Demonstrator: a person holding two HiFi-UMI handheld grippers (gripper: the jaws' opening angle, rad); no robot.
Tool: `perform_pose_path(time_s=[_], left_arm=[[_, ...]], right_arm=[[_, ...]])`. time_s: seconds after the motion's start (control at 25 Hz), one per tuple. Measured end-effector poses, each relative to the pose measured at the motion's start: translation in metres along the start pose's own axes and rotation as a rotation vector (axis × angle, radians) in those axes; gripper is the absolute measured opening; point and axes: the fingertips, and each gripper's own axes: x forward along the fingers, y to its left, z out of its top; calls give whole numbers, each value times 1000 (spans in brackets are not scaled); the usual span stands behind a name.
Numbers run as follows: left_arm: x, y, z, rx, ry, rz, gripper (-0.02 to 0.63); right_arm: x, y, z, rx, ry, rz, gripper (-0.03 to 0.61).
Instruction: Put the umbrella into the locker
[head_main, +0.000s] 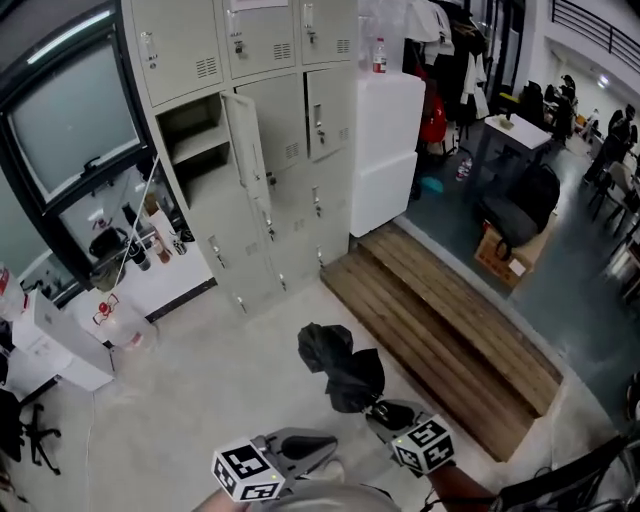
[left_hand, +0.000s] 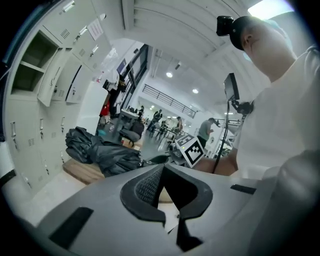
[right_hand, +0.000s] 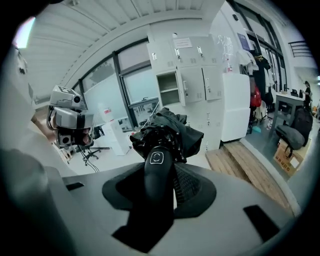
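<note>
right tool (head_main: 388, 410): closed on the umbrella (head_main: 340, 365) by its handle (right_hand: 157, 170); in the right gripper view the black handle is seen clamped between both pads, with nothing else between them.
left tool (head_main: 322, 447): its jaws are held apart and nothing is gripped; bare floor is seen through the gap in the left gripper view. it is carried at the bottom of the head view, just left of the right tool.
umbrella place: folded and black, with the loose canopy bunched up. it is held in the air above the floor (head_main: 200, 400) at lower centre of the head view, and has not yet been put in any locker.
long axis: it runs from the handle, at the lower right of the bundle, up and to the left to the canopy end, so the canopy end is pointed roughly toward the lockers.
target: one open locker compartment (head_main: 195, 135), with a shelf inside, is seen in the upper left of the frame. it lies well apart from the umbrella, up and to the left of it.
door (head_main: 246, 140): it is swung out at the right edge of that opening.
nearer hand: the right hand is judged to be the carrying one; the left is left free, perhaps for the door.
coming move: a long carry up and to the left is judged to be needed, canopy end first, with the opening entered from the left of the door.
</note>
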Motion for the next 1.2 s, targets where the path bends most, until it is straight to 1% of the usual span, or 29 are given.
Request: perform_pose_path(time_s=[0.2, 0.36, 0.6, 0.84, 1.04, 1.2], left_arm=[[-15, 18, 6, -11, -32, 41, 11], [-35, 47, 14, -25, -61, 59, 11], [-78, 117, 37, -25, -108, 64, 11], [-136, 199, 78, -3, -138, 65, 9], [-181, 254, 99, 23, -138, 58, 11], [-200, 296, 113, -4, -161, 57, 11]], right_arm=[[30, 5, 33, -21, -8, 42, 152], [65, 9, 75, -44, -21, 54, 152], [133, 10, 159, -82, -61, 46, 152], [204, 12, 257, -105, -101, 22, 152], [264, 10, 323, -97, -128, 12, 152], [303, 1, 377, -93, -171, 11, 152]])
